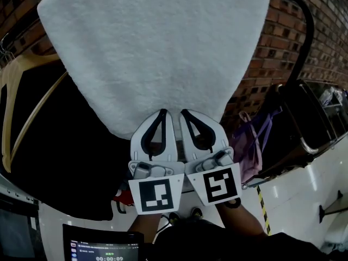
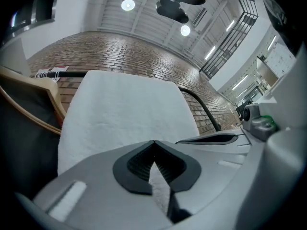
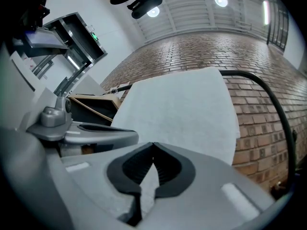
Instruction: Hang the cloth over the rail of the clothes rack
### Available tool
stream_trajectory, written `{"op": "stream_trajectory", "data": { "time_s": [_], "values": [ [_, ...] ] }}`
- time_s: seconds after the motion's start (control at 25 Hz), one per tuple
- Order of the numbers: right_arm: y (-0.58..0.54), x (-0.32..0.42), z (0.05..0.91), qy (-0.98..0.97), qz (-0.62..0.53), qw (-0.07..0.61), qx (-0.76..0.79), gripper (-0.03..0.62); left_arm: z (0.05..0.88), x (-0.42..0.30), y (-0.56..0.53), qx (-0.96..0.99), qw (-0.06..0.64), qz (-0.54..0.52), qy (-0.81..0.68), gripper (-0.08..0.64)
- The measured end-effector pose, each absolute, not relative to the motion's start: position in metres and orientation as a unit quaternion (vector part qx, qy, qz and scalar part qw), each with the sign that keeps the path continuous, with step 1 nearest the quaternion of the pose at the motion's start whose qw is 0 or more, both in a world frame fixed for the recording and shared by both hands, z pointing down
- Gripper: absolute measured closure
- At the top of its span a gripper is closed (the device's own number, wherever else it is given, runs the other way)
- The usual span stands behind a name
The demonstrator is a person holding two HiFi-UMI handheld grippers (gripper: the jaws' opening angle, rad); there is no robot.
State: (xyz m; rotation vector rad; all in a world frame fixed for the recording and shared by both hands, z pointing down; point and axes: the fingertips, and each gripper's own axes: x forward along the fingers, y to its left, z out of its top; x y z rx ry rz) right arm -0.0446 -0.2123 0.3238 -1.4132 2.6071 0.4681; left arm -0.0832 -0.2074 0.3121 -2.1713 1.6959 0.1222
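A white cloth (image 1: 152,42) hangs draped over the black rail (image 1: 304,26) of the clothes rack, wide at the top and narrowing towards me. My left gripper (image 1: 162,112) and right gripper (image 1: 185,112) sit side by side at its near lower edge, each shut on the cloth. In the left gripper view the cloth (image 2: 124,114) rises from the closed left gripper (image 2: 153,142) up to the rail (image 2: 201,107). The right gripper view shows the same: cloth (image 3: 182,109) is pinched in the right gripper (image 3: 153,143), and the rail (image 3: 268,92) curves down at the right.
A wooden hanger (image 1: 22,91) carrying a black garment (image 1: 60,156) hangs left of the cloth. A purple bag (image 1: 253,140) and dark clothes hang at the right. A brick wall (image 1: 283,53) stands behind the rack. A small screen (image 1: 103,246) sits low by my body.
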Motion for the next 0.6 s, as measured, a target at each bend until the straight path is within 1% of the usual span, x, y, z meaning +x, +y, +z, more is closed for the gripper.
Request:
{"op": "stream_trajectory", "data": {
  "time_s": [0.6],
  "values": [
    [-0.230,-0.062,0.329,0.868,0.156,0.069,-0.466,0.588,0.317,-0.101,-0.226,-0.772,0.186,0.049,0.605,0.553]
  ]
}}
